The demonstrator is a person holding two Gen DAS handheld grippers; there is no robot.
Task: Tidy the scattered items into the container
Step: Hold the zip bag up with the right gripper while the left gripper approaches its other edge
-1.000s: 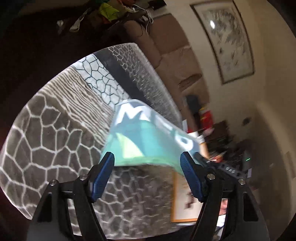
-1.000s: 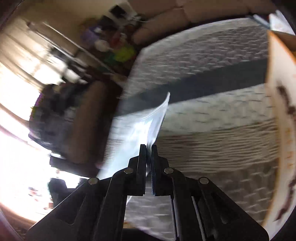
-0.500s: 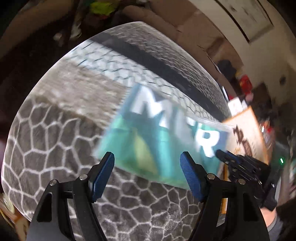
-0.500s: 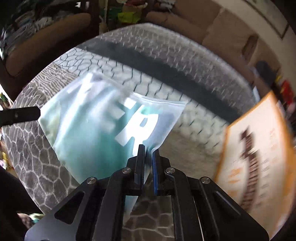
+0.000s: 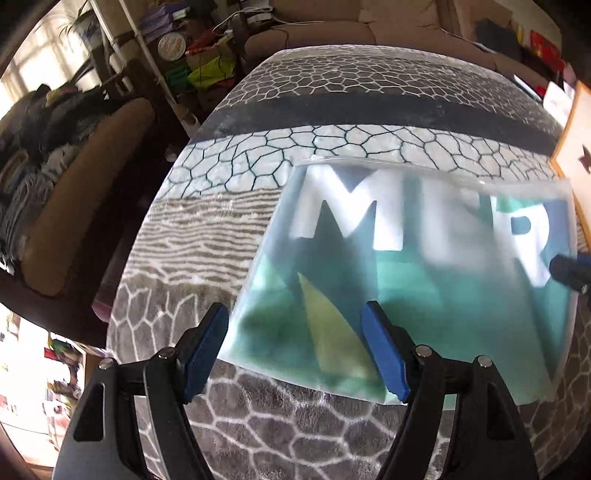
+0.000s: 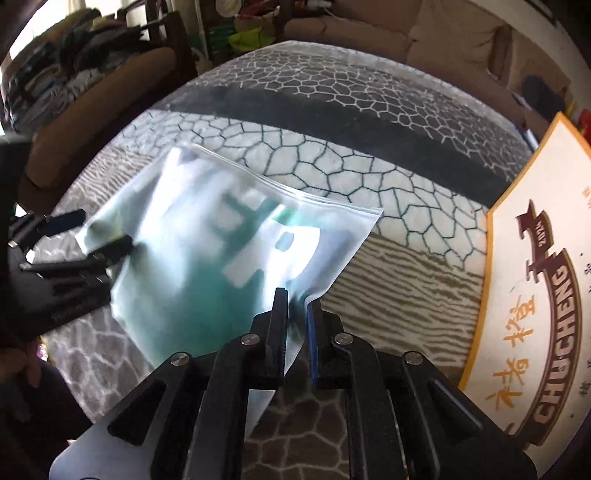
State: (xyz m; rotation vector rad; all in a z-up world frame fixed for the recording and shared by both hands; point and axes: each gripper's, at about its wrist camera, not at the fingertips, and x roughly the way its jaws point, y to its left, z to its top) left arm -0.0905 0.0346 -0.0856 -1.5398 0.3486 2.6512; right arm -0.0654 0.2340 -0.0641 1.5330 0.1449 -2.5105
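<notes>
A frosted zip bag with a teal item and white letters inside hangs above the patterned rug. My right gripper is shut on the bag's lower right corner; its tip shows at the right edge of the left wrist view. My left gripper is open, its jaws straddling the bag's lower left edge without closing on it. It shows from the side in the right wrist view.
A cardboard box with brown CHUCHENG lettering lies at the right on the rug. A brown armchair stands to the left and a beige sofa at the back. Cluttered shelves are behind.
The bag has swung from tilted and edge-on to flat and facing the left camera. Both views have turned down toward the rug. The right gripper keeps its hold on the corner.
</notes>
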